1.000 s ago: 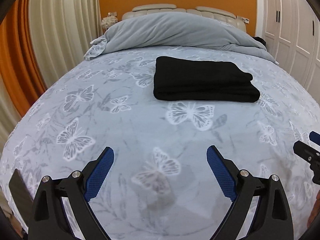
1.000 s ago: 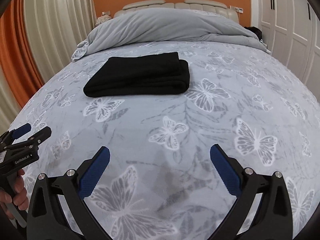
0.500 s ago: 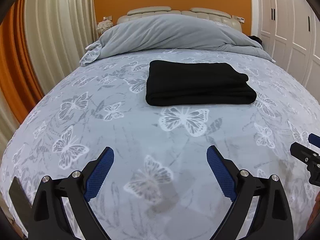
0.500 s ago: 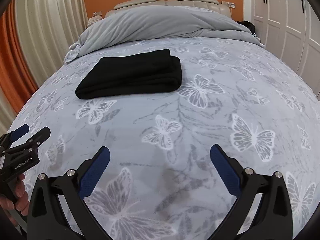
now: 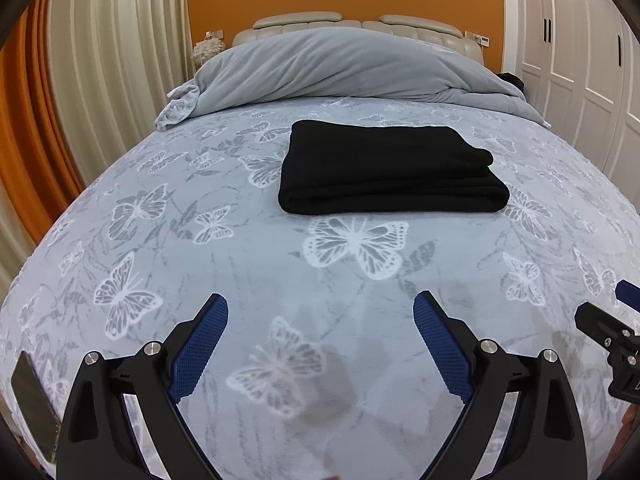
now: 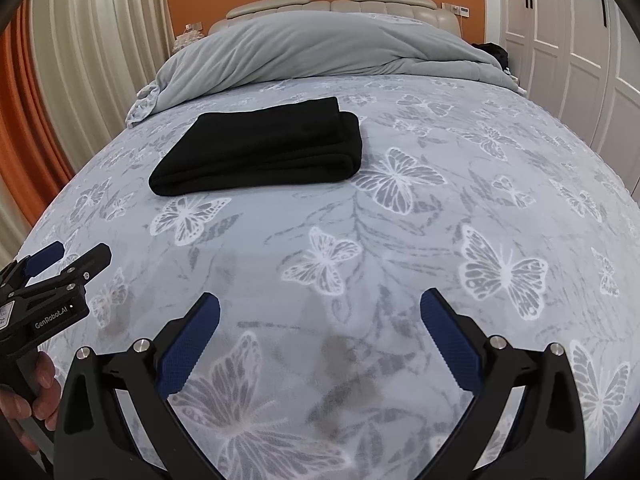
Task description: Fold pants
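Observation:
The black pants (image 5: 390, 168) lie folded into a flat rectangle in the middle of the bed; they also show in the right wrist view (image 6: 264, 146). My left gripper (image 5: 320, 308) is open and empty, held over the bedspread well short of the pants. My right gripper (image 6: 320, 306) is open and empty too, near the foot of the bed, with the pants ahead to its left. The left gripper shows from the side at the left edge of the right wrist view (image 6: 60, 268).
The bed has a grey butterfly-print bedspread (image 5: 352, 244). A bunched grey duvet (image 5: 340, 68) lies at the head. Curtains (image 5: 100, 80) hang on the left, white wardrobe doors (image 5: 580, 60) stand on the right. A dark flat object (image 5: 34, 404) lies at the bed's near left edge.
Both grippers have pulled back and risen slightly from the pants, so more of the wall and headboard shows. Both stay open. The pants have not moved.

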A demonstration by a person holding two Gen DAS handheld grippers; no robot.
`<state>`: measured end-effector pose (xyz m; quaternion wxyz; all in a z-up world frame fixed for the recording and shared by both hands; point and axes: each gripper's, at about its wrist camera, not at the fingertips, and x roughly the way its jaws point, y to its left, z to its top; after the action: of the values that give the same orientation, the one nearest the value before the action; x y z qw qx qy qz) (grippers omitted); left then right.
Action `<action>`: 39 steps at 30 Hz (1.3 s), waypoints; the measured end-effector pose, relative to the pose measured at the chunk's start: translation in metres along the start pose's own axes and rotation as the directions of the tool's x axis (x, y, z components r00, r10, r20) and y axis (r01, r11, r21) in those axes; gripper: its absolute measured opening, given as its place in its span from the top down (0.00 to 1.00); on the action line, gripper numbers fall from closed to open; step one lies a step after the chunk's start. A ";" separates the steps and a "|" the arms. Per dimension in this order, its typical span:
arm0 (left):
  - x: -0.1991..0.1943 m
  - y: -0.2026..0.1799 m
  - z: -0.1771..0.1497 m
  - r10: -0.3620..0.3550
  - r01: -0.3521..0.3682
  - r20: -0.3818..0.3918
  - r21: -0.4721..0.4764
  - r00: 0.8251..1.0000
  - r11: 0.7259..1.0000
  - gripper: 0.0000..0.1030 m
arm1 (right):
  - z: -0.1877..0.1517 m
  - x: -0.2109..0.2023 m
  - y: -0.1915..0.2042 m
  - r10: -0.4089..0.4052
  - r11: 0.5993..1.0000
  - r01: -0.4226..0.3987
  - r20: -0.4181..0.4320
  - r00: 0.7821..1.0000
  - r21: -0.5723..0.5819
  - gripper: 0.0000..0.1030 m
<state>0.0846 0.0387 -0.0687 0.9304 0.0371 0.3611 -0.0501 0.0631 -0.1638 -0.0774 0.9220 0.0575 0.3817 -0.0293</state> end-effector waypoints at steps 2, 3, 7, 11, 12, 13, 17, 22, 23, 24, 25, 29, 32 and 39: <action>0.000 0.000 0.000 0.000 0.000 0.001 0.000 1.000 1.000 0.11 | 0.000 0.000 0.001 0.002 1.000 -0.002 0.000 1.000 0.002 0.04; 0.000 -0.001 0.000 -0.003 0.003 0.000 0.000 1.000 1.000 0.11 | 0.000 -0.001 0.002 0.002 1.000 -0.002 0.001 1.000 0.001 0.05; -0.001 -0.003 -0.001 -0.008 0.008 -0.001 0.006 1.000 1.000 0.11 | -0.001 -0.001 0.008 0.004 1.000 -0.004 0.003 1.000 -0.007 0.05; -0.002 -0.005 -0.002 -0.029 0.029 -0.005 0.006 1.000 1.000 0.11 | -0.003 0.000 0.011 0.003 1.000 -0.003 -0.002 1.000 -0.012 0.04; -0.002 -0.004 -0.002 -0.041 0.041 -0.009 0.001 0.999 0.999 0.11 | -0.003 0.000 0.011 0.002 1.000 -0.002 -0.002 1.000 -0.013 0.05; -0.002 -0.004 -0.001 -0.050 0.050 -0.013 -0.005 0.999 0.999 0.11 | -0.003 0.000 0.011 0.001 1.000 -0.001 0.001 1.000 -0.014 0.05; -0.003 -0.004 -0.002 -0.057 0.057 -0.008 -0.011 0.998 0.998 0.11 | -0.003 -0.001 0.012 -0.004 1.000 0.005 0.008 1.000 -0.010 0.04; -0.004 -0.005 -0.002 -0.040 0.039 -0.010 -0.009 0.999 0.999 0.11 | -0.003 -0.001 0.011 0.000 1.000 0.000 0.007 1.000 -0.008 0.05; -0.005 -0.006 -0.002 -0.038 0.038 -0.009 -0.007 0.999 0.999 0.11 | -0.003 -0.001 0.012 0.001 1.000 -0.001 0.007 1.000 -0.009 0.04; -0.006 -0.006 -0.003 -0.038 0.038 -0.007 -0.003 0.999 0.999 0.11 | -0.003 -0.001 0.013 0.002 1.000 -0.002 0.008 1.000 -0.009 0.05; -0.006 -0.006 -0.003 -0.036 0.036 -0.007 0.000 0.999 0.999 0.11 | -0.003 -0.001 0.014 0.002 1.000 -0.002 0.009 1.000 -0.013 0.05; -0.005 -0.008 -0.003 -0.036 0.036 -0.010 0.010 0.999 0.999 0.11 | -0.004 0.000 0.019 0.002 1.000 -0.002 0.008 1.000 -0.018 0.04; -0.005 -0.008 -0.005 -0.034 0.034 -0.011 0.013 0.999 0.999 0.11 | -0.005 0.001 0.020 0.001 1.000 -0.001 0.003 1.000 -0.020 0.05; -0.001 -0.003 -0.008 -0.064 0.063 -0.026 -0.028 0.998 0.998 0.11 | -0.005 0.001 0.021 0.006 1.000 -0.006 -0.001 1.000 -0.015 0.05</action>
<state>0.0781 0.0362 -0.0737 0.9239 0.0136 0.3752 -0.0743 0.0624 -0.1422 -0.0804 0.9224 0.0516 0.3821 -0.0236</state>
